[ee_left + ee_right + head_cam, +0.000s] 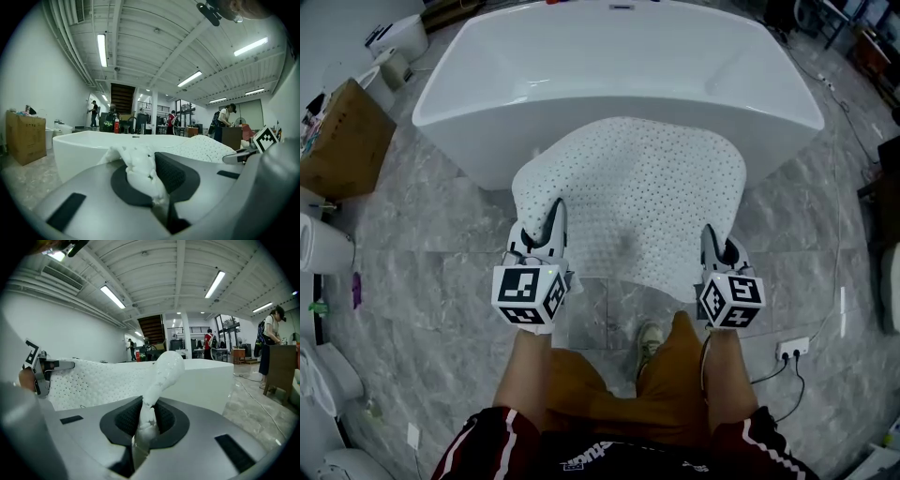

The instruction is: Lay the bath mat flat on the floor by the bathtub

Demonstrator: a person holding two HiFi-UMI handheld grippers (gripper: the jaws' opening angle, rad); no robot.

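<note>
A white perforated bath mat (637,192) hangs in the air between my two grippers, its far edge reaching toward the white bathtub (609,66). My left gripper (546,232) is shut on the mat's near left corner, which shows bunched between the jaws in the left gripper view as a white fold of the mat (140,168). My right gripper (712,251) is shut on the near right corner, a pinched strip of the mat (157,385) rising from the jaws. The tub (84,145) stands just ahead on the grey marble floor (441,272).
A cardboard box (342,141) stands left of the tub, and white fixtures (323,244) line the left edge. A power strip with cables (792,352) lies on the floor at right. The person's legs and a shoe (649,339) are below the mat. People stand far behind the tub (269,341).
</note>
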